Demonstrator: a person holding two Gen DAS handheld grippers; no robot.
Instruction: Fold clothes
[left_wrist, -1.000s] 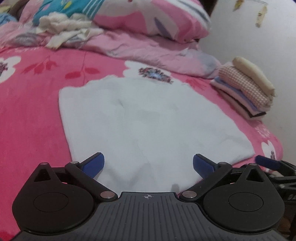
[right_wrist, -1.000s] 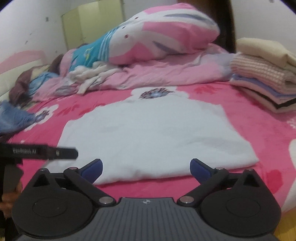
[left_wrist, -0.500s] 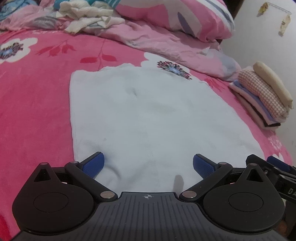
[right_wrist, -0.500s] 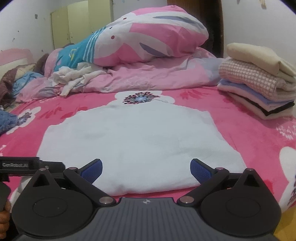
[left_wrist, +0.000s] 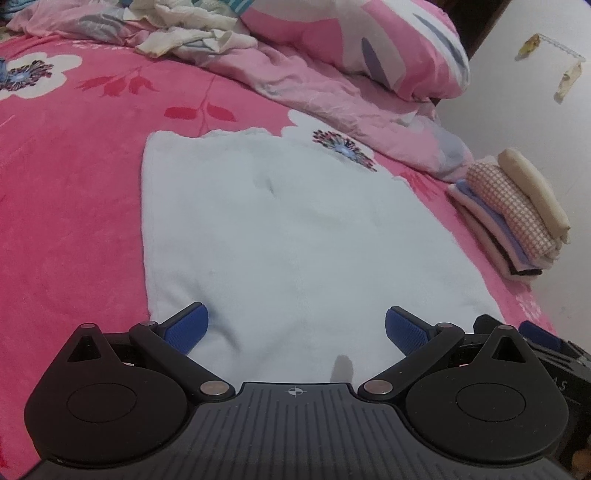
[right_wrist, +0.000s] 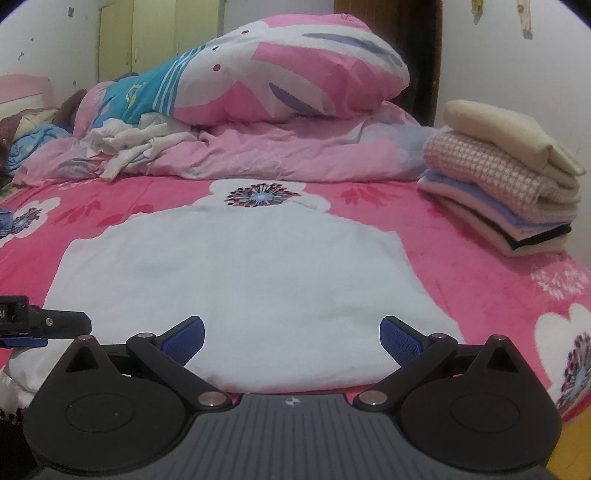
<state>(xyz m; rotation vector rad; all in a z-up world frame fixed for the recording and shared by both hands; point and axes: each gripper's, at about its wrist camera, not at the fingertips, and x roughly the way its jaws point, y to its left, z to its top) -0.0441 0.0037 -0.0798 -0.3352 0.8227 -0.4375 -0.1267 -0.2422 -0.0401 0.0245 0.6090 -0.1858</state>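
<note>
On the pink floral bedspread (right_wrist: 480, 280): flat white fleece garment (left_wrist: 295, 240) spread centre | left gripper (left_wrist: 295, 325), right gripper (right_wrist: 291, 332) both agape, empty, at its near hem | folded stack (right_wrist: 509, 184) at 2 o'clock | crumpled pale clothes (right_wrist: 136, 144) at 11 o'clock unfolded.

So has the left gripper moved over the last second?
Yes. The left gripper has moved forward over the white garment, toward the pink duvet.

A home bedroom: bed (right_wrist: 461, 266) (pink floral blanket), pillow (right_wrist: 295, 70).

Dim, soft indoor light, faint shadows, fisheye bending at edges, detail perhaps slightly blurred
</note>
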